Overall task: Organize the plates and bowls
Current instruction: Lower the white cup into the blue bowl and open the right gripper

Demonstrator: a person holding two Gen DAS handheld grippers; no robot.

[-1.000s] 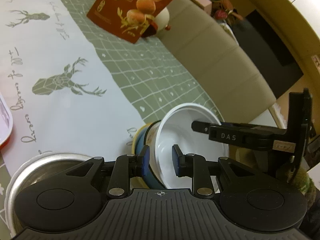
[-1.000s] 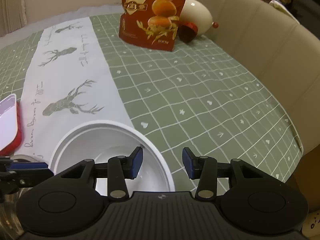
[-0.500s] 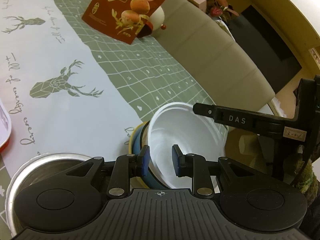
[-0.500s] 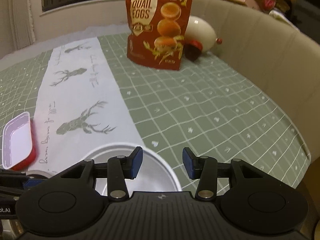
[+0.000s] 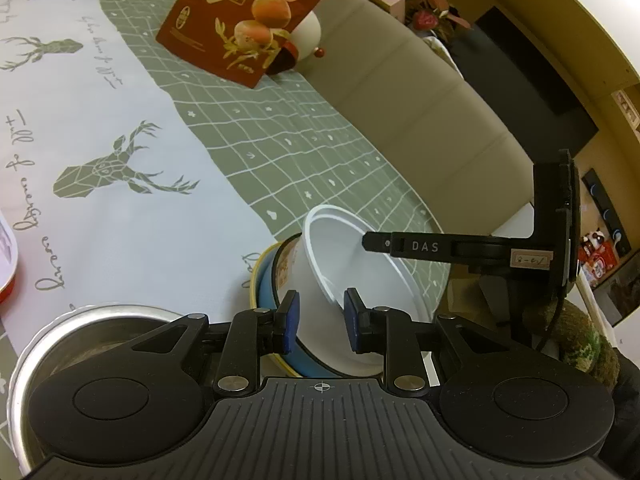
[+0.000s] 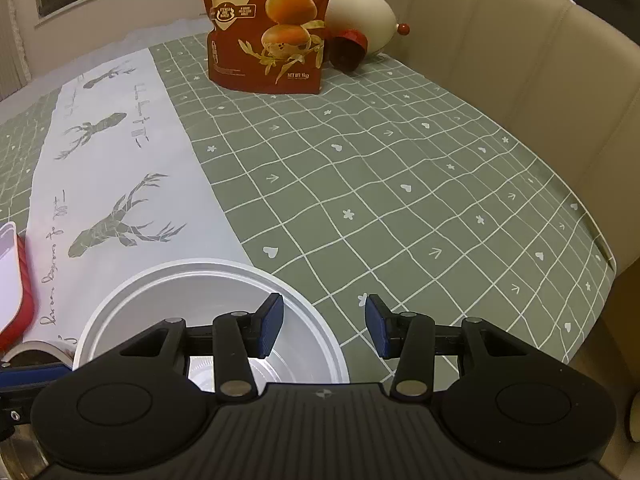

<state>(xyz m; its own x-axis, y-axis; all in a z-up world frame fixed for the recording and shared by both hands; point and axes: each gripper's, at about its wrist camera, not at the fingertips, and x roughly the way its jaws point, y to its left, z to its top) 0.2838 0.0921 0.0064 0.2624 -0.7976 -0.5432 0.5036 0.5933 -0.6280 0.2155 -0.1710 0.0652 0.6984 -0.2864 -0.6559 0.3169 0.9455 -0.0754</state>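
Observation:
A white plastic bowl (image 5: 352, 264) sits tilted inside a blue bowl with a yellow rim (image 5: 266, 280) near the table's front edge. My left gripper (image 5: 318, 320) straddles the white bowl's near wall, one finger inside and one outside, and looks shut on it. A steel bowl (image 5: 76, 332) lies under the left gripper's left side. My right gripper (image 6: 322, 326) is open over the white bowl's right rim (image 6: 208, 304), holding nothing. It also shows in the left wrist view (image 5: 460, 246), reaching in from the right above the bowl.
A red quail eggs bag (image 6: 268, 24) stands at the back with a cream egg-shaped object (image 6: 356, 20) and a dark red cup (image 6: 348, 50) beside it. A red and white tray (image 6: 12, 280) lies at the left. A beige sofa back (image 6: 520, 60) borders the table's right side.
The white bowl has tipped more upright inside the blue bowl in the left gripper. The right gripper has shifted over the bowl's rim and stayed open.

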